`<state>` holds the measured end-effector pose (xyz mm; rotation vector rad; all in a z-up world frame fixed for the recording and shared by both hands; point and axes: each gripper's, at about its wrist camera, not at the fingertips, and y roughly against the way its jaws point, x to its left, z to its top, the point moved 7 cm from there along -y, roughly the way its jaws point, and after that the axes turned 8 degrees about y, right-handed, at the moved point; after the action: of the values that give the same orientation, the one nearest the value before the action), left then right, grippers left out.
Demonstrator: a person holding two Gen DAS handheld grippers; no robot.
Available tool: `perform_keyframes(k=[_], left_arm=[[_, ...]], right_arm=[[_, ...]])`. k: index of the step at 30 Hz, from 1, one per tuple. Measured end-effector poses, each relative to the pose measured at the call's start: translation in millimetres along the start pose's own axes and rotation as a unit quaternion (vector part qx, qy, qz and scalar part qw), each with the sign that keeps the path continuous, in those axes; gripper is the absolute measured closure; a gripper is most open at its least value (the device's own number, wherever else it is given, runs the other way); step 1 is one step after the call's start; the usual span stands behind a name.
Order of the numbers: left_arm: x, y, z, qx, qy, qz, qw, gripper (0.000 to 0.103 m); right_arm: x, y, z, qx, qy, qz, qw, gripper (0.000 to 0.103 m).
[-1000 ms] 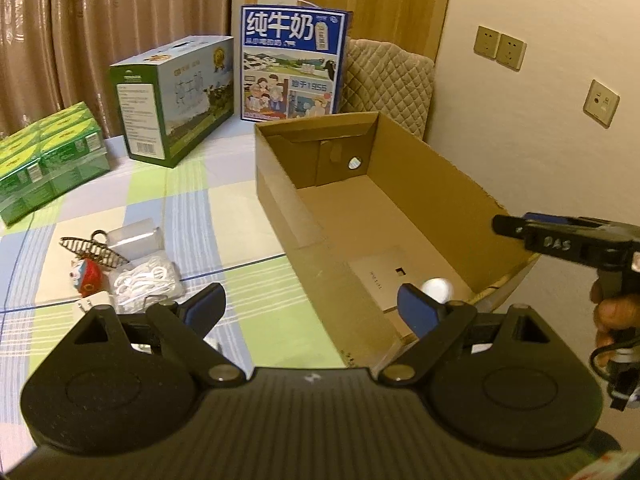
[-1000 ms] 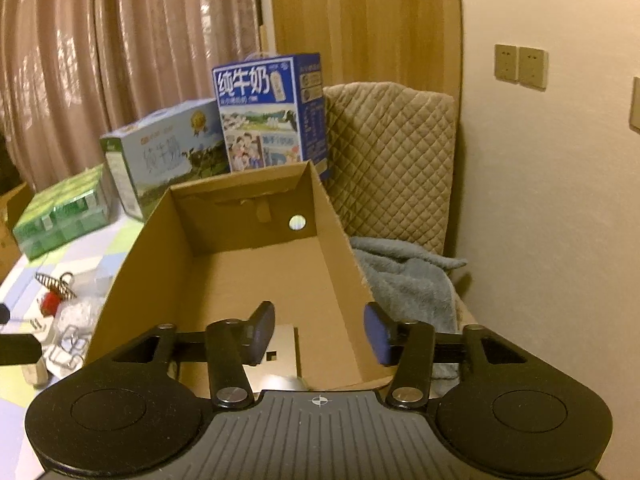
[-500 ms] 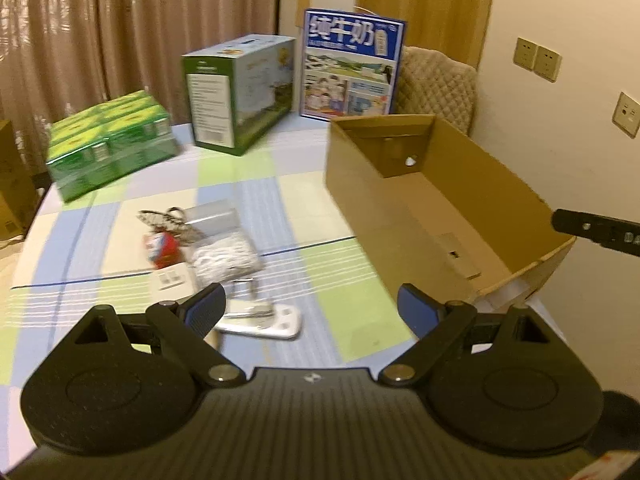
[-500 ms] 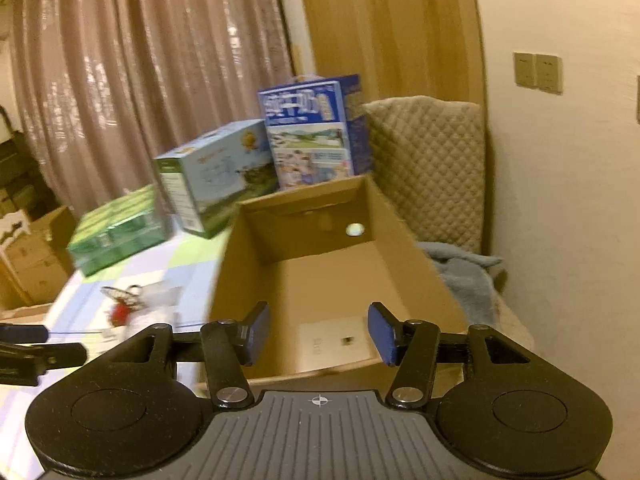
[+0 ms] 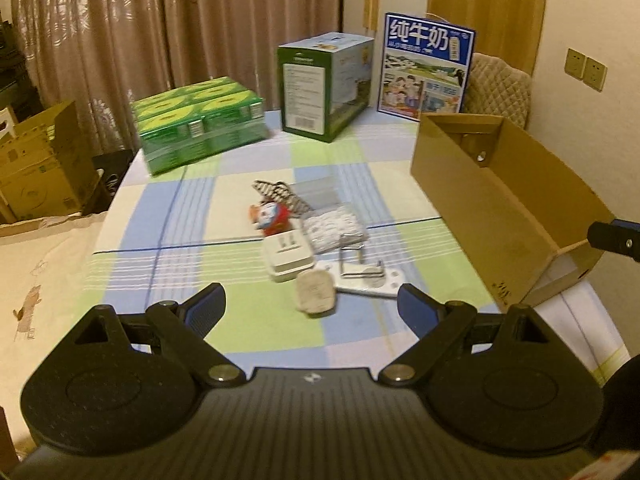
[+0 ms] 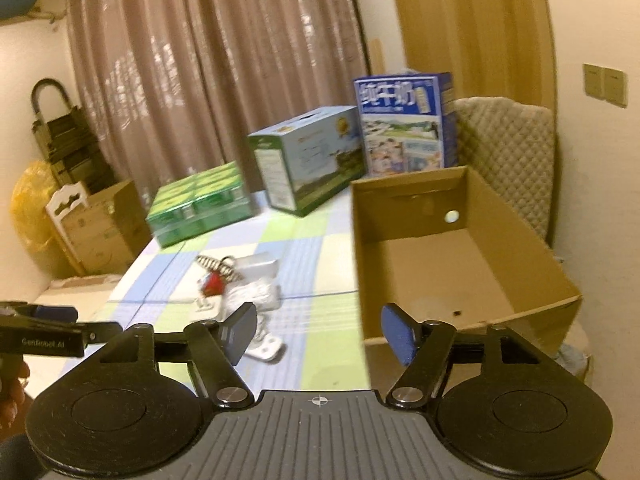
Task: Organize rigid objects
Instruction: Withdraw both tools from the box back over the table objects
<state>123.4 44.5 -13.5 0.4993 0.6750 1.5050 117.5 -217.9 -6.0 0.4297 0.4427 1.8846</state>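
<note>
Left tool (image 5: 310, 304) wide apart and empty, right tool (image 6: 318, 330) opening, empty

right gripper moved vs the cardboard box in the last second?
Yes. The right gripper has pulled back and leftward from the cardboard box: earlier its fingers framed the box interior, now the box sits to the right; jaws are opening, empty.

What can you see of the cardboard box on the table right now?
The cardboard box is plain brown corrugated board, a long open-topped tray with no lid in view. It sits upright at the table's right edge, its near corner seeming to overhang. The far end wall has a small round hole. The floor looks nearly bare: a pale patch and a tiny dark spot at the near end, nothing more that I can make out. No gripper touches it; the small items lie apart on the cloth to its left.
</note>
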Motion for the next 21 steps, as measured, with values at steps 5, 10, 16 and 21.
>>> perform_keyframes(k=[5, 10, 16, 21], left_arm=[[16.6, 0.7, -7.0, 0.005, 0.004, 0.002, 1.0000, 0.013], [25.3, -4.5, -13.3, 0.013, 0.005, 0.005, 0.9999, 0.013], [31.6, -14.1, -17.3, 0.022, 0.009, 0.004, 0.9997, 0.013], [33.8, -19.1, -19.5, 0.026, 0.011, 0.003, 0.9996, 0.013]], right_arm=[[24.9, -11.2, -8.3, 0.013, 0.027, 0.017, 0.999, 0.035], [40.3, -22.2, -15.8, 0.021, 0.041, 0.033, 0.998, 0.035], [52.2, -35.3, -21.3, 0.030, 0.052, 0.042, 0.997, 0.035], [57.5, -44.2, -25.4, 0.038, 0.059, 0.045, 0.996, 0.035]])
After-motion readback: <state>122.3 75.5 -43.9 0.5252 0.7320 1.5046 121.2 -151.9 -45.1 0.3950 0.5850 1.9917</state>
